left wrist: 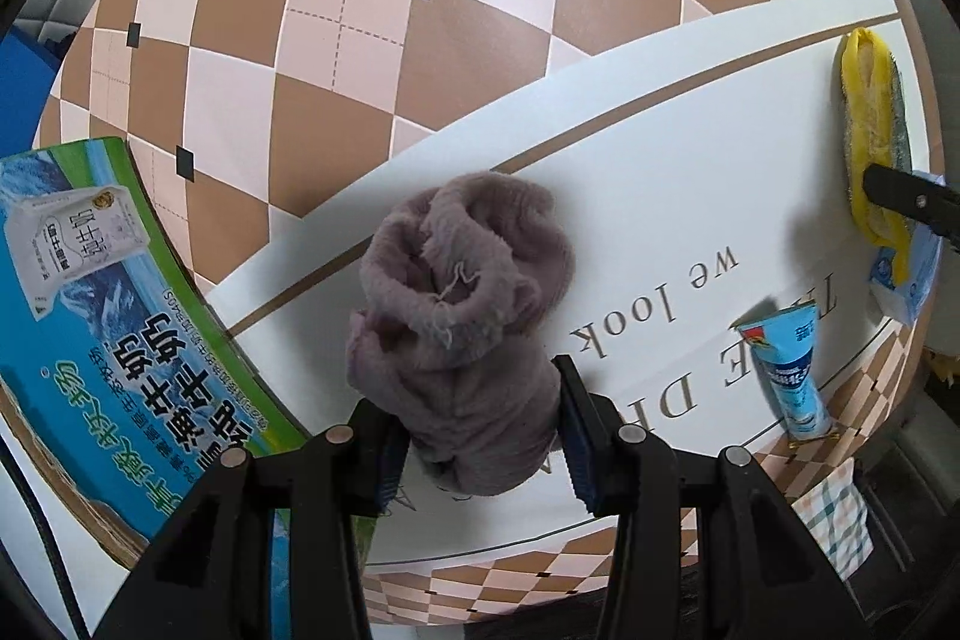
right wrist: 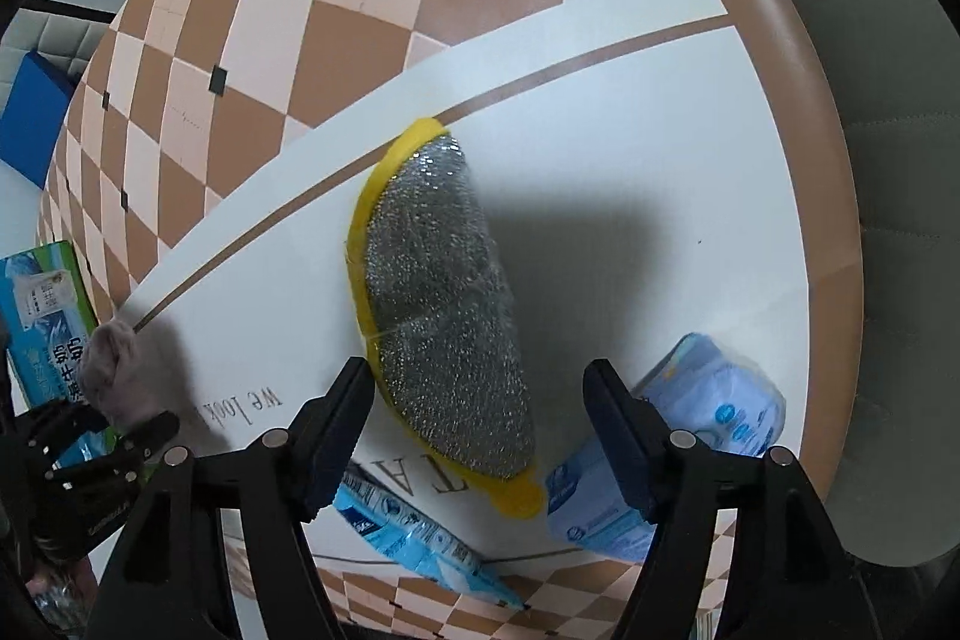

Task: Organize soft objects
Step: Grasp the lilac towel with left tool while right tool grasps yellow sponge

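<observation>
A fluffy mauve cloth (left wrist: 462,280) is bunched up over the white middle of the round table (left wrist: 660,172). My left gripper (left wrist: 480,445) is shut on its lower end, and the cloth rises out of the jaws. The right wrist view shows this cloth (right wrist: 108,364) at the far left. A scrub sponge (right wrist: 444,316), silver mesh with a yellow rim, lies tilted between the fingers of my right gripper (right wrist: 480,394). The left pad touches its rim; bare table shows between it and the right pad. The left wrist view has the sponge (left wrist: 867,124) at far right.
A blue-green milk carton box (left wrist: 90,310) stands at the table's left edge. A blue tube (left wrist: 792,376) and a pale blue tissue pack (right wrist: 690,430) lie near the front rim. A grey chair (right wrist: 870,160) stands beyond the table's right edge. A checked cloth (left wrist: 834,520) hangs below the rim.
</observation>
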Demonstrator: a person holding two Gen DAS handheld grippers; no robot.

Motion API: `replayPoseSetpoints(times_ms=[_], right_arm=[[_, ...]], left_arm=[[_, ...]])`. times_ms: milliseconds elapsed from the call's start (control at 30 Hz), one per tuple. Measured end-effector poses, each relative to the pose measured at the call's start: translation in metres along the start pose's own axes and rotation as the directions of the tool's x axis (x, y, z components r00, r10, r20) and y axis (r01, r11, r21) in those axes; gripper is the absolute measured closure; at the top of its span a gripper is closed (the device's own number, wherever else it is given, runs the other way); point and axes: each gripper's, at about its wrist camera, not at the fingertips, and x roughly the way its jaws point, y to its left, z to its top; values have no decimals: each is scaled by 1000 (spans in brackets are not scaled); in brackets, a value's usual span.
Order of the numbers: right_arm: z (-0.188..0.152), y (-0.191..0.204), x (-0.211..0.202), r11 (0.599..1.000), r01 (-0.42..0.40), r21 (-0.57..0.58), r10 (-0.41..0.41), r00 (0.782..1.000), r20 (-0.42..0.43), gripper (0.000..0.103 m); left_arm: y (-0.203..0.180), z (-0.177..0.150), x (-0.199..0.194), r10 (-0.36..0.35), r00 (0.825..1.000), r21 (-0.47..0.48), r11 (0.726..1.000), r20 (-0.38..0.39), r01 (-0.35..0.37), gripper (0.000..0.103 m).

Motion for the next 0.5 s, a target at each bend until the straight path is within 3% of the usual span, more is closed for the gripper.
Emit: replayPoseSetpoints(times_ms=[33, 67, 100, 267, 400, 500], right_arm=[[-1, -1, 1, 1000, 4, 4, -4, 1000, 0, 32], [-3, -1, 2, 1000, -1, 4, 1, 1000, 6, 48], [-5, -1, 4, 1000, -3, 3, 3, 1000, 9, 55], [-28, 3, -5, 1000, 12, 7, -12, 999, 42, 62], [-61, 19, -32, 998, -59, -20, 61, 994, 90, 63], [-82, 56, -66, 988, -128, -83, 138, 983, 125, 63]], left_arm=[[1, -2, 0, -7, 1000, -7, 1000, 5, 7, 62], [-2, -7, -3, -11, 1000, -11, 1000, 10, 11, 62], [-2, -9, -6, -18, 1000, -18, 1000, 19, 18, 62], [7, -25, -25, -47, 996, -43, 998, 78, 50, 62], [18, -53, -50, -74, 985, -69, 994, 153, 85, 62], [30, -77, -77, -95, 971, -97, 988, 221, 119, 62]])
